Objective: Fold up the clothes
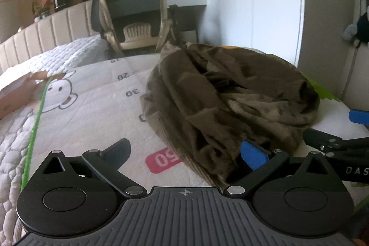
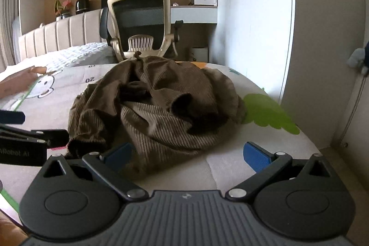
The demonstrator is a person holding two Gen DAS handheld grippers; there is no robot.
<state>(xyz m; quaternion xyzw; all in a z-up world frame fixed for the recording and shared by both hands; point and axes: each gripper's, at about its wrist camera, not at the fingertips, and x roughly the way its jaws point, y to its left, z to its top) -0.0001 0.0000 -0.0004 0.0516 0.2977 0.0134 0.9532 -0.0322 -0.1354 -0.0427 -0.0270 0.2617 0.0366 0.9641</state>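
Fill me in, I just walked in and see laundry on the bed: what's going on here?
A person is holding a hand-held gripper in each hand over a crumpled brown corduroy garment that lies in a heap on a cartoon-printed mat on the bed. The left hand-held gripper and the right hand-held gripper are both open, at the near edge of the heap, gripping nothing. No fold has been made yet.

White wall [image 2: 253, 4], office chair [image 2: 140, 22], padded headboard [image 2: 62, 35]
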